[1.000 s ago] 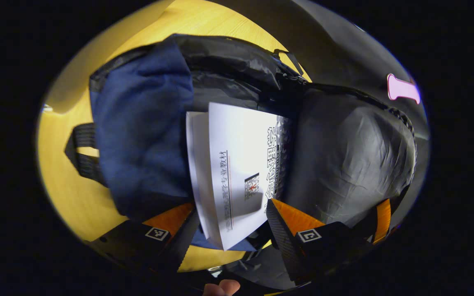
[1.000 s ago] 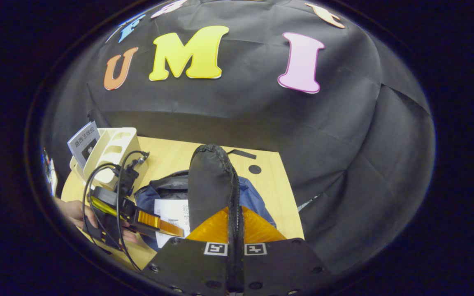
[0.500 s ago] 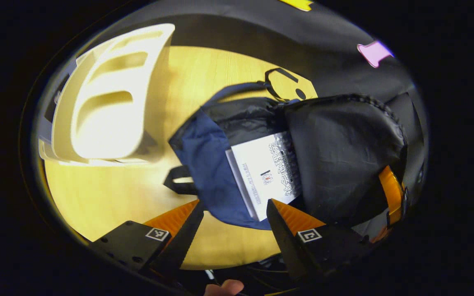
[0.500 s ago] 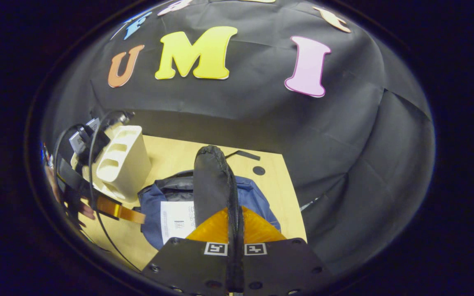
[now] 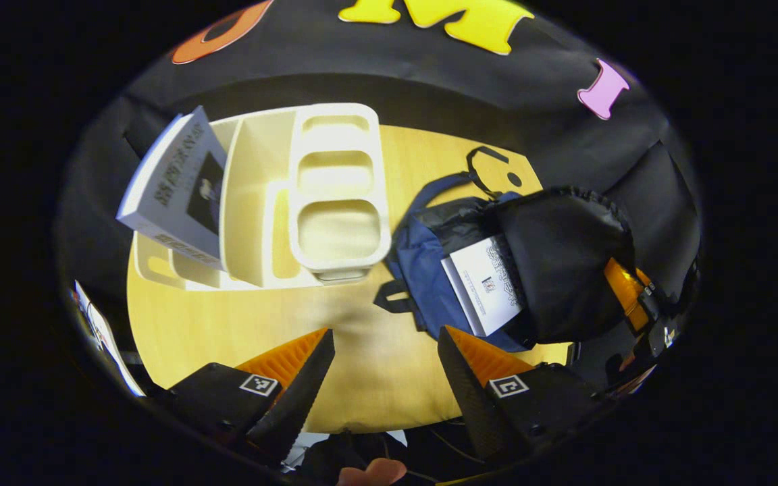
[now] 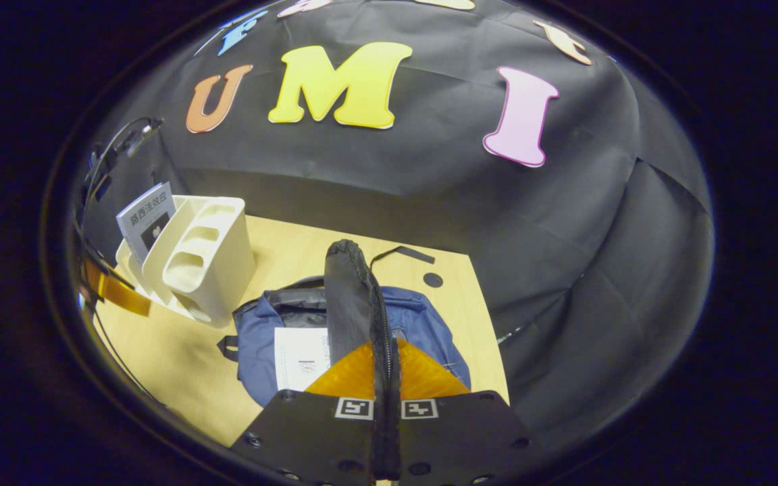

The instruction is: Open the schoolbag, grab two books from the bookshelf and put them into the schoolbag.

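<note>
Two grippers: the left gripper (image 5: 381, 364) is hanging over the bare wooden table (image 5: 240, 324) with its fingers spread wide and nothing between them; the right gripper (image 6: 386, 378) is pinching the schoolbag's black flap (image 6: 352, 297), both fingers pressed tight on the fabric edge.
Schoolbag: the blue schoolbag (image 5: 423, 270) is lying flat on the table to the right of the bookshelf, its opening gaping because the flap is being held upright.
Book in the bag: a white book (image 5: 487, 283) is sitting part way inside the opening, its near end sticking out over the blue fabric.
Bookshelf: the cream bookshelf (image 5: 315, 196) is standing near the back of the table, close beside the bag but apart from it.
Book on the shelf: a grey book (image 5: 176, 185) is leaning tilted in the slot farthest from the bag.
Left gripper view adding: the broad inner face of the flap, the right gripper's finger (image 5: 622, 287) clamped at the flap's right edge, and a fingertip (image 5: 372, 470) of the person at the bottom.
Right gripper view adding: the flap seen edge-on as a narrow strip with its zip running down between the fingers, and the left gripper's finger (image 6: 115, 291) poking in at the far left, in front of the shelf.
</note>
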Tool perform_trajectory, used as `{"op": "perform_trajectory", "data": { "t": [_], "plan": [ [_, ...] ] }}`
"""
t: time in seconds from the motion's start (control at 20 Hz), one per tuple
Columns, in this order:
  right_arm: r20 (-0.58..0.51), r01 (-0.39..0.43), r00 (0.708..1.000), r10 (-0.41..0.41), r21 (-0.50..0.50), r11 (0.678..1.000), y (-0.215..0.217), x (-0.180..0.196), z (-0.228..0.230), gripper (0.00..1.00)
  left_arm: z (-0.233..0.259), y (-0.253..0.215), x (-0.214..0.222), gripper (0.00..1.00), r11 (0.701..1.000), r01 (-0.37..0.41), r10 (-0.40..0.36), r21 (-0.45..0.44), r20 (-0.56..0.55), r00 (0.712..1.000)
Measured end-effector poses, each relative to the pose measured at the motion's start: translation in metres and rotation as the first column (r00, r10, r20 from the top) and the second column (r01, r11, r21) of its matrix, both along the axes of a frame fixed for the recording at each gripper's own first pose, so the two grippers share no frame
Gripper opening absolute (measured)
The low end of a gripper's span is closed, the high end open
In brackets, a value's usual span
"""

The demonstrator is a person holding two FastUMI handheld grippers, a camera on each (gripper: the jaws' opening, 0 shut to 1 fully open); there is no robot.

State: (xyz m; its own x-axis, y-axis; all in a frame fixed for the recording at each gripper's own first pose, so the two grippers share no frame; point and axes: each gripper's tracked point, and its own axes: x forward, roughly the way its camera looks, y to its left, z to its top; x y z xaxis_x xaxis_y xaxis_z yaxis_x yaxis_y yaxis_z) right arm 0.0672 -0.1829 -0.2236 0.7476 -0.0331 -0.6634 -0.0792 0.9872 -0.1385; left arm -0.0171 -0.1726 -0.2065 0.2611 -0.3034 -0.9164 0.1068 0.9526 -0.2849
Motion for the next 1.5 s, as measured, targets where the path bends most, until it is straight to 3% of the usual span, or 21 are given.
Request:
{"op": "perform_trajectory", "data": {
  "t": [0.25, 0.6, 0.95, 1.2, 1.35, 1.5],
  "plan": [
    [-0.01, 0.001, 1.0, -0.001, -0.003, 1.0, 0.017, -0.004, -0.006, 0.0, 0.059, 0.075, 0.037, 0.97, 0.995, -0.096, 0.094, 0.008, 0.111, 0.989],
    [-0.006, 0.058, 0.998, -0.058, -0.001, 0.998, 0.013, -0.007, -0.007, 0.0, 0.106, 0.157, 0.102, 0.97, 0.993, -0.113, 0.106, 0.04, 0.151, 0.983],
    [-0.015, 0.106, 0.994, -0.106, 0.002, 0.994, 0.009, -0.008, -0.009, 0.0, 0.064, 0.187, 0.135, 0.97, 0.994, -0.093, 0.095, 0.061, -0.02, 0.995],
    [-0.025, 0.128, 0.992, -0.128, -0.003, 0.992, 0.007, -0.006, -0.01, 0.0, 0.024, 0.189, 0.148, 0.97, 0.996, -0.068, 0.076, 0.062, -0.134, 0.988],
    [-0.032, 0.139, 0.99, -0.139, -0.008, 0.99, 0.007, -0.006, -0.013, 0.0, -0.001, 0.201, 0.158, 0.97, 0.993, -0.041, 0.059, 0.108, -0.171, 0.984],
    [-0.04, 0.137, 0.99, -0.138, -0.013, 0.99, 0.009, -0.005, -0.015, 0.0, -0.023, 0.198, 0.161, 0.97, 0.991, -0.054, 0.079, 0.121, -0.21, 0.974]
  ]
}}
